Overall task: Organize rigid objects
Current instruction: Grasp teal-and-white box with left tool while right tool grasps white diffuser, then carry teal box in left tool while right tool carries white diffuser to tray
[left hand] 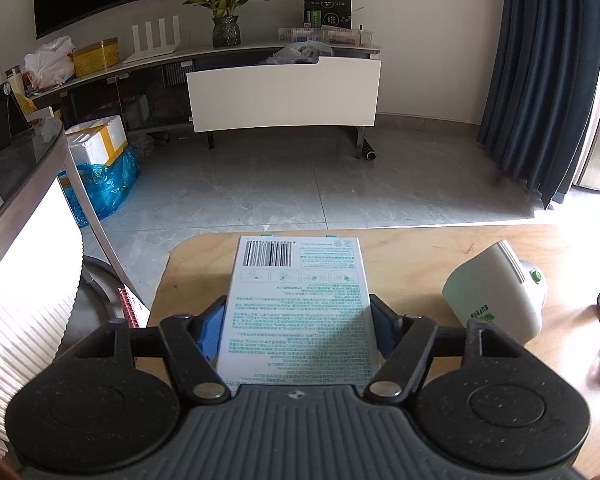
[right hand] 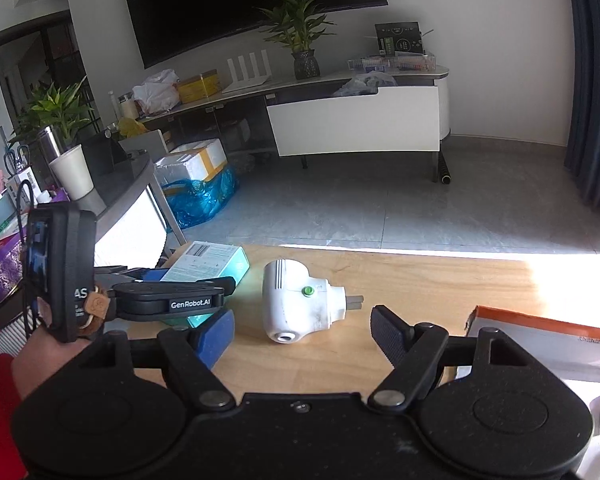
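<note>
Two claws | left claw (left hand: 298, 320) pinching box (left hand: 296, 300) | right claw (right hand: 302, 334) spread, plug-in device (right hand: 292, 304) ahead

Box (left hand: 298, 300) on table (left hand: 412, 256), plug-in device (left hand: 496, 292) right of it.

A: The orange-edged box (right hand: 548, 340) runs off the right edge in the right wrist view, and the gripper body hides its near side

B: And the teal box (left hand: 296, 300)?

A: Its near end sits under the left gripper (left hand: 298, 320); the small print is too fine to read
</note>
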The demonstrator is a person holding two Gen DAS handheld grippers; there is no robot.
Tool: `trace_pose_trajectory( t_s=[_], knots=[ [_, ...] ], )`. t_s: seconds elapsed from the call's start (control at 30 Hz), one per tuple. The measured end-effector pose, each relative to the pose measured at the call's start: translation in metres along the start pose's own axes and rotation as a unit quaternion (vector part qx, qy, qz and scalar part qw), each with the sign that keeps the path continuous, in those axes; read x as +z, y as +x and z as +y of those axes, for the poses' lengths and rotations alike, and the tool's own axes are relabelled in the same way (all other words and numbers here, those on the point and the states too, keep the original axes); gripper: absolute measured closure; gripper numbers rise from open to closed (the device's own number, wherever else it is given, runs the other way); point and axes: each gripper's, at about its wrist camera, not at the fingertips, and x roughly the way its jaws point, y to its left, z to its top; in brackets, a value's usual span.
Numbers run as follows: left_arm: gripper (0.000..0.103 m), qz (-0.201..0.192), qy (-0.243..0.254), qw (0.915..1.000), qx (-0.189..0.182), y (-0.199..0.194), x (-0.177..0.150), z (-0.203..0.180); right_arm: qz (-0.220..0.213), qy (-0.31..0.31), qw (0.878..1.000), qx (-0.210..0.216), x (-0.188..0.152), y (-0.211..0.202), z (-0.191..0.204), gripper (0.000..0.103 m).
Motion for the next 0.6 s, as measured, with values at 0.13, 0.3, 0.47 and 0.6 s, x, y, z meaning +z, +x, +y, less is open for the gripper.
trace_pose_trajectory(
  t_s=[0.13, 0.3, 0.47, 0.6],
  knots=[
    [0.032, -0.011, -0.025, 0.9996, -0.003, -0.03, -0.008, 0.01, 0.006, -0.043, 0.999, -0.004, 0.006, 0.025, 0.006, 0.013],
    [0.032, -0.019, -0.056, 0.9982, -0.014, -0.063, -0.019, 0.02, 0.028, -0.065, 0.997, 0.002, 0.014, 0.058, 0.004, 0.013],
    [0.032, -0.025, -0.063, 0.9974, -0.024, -0.07, -0.02, 0.023, 0.063, -0.112, 0.992, -0.006, 0.015, 0.088, 0.009, 0.01],
    [0.032, -0.028, -0.067, 0.9968, -0.033, -0.064, -0.019, 0.024, 0.088, -0.138, 0.987, -0.009, 0.008, 0.104, 0.014, 0.011]
  ],
)
